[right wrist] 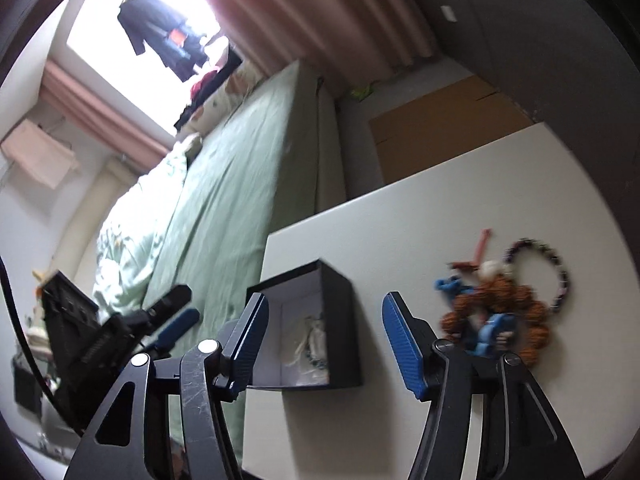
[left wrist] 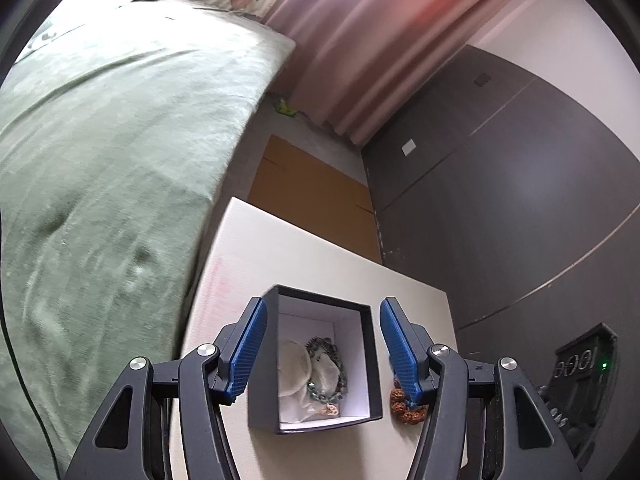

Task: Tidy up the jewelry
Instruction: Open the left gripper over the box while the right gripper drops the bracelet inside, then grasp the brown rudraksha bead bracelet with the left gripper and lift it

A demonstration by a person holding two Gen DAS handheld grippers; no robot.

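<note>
Matt black cardboard box [left wrist: 314, 360] with smooth white paper lining, ribbed blue plastic pads [left wrist: 248, 356], shiny metal rivets [left wrist: 207, 350], smooth matt white surface [left wrist: 280, 256], soft green cloth bed cover [left wrist: 120, 140]

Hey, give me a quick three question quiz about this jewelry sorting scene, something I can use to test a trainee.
1. True or false: the black box on the white table has its lid on.
2. Which lies outside the box? A) brown beaded bracelet B) grey-green beaded bracelet C) white pouch
3. Fill in: neither the left tongs nor the right tongs hold ____.

Key:
1. False; it is open, with its contents visible.
2. A; it lies on the table beside the box, next to a dark beaded loop.
3. Anything; both stand open.
</note>
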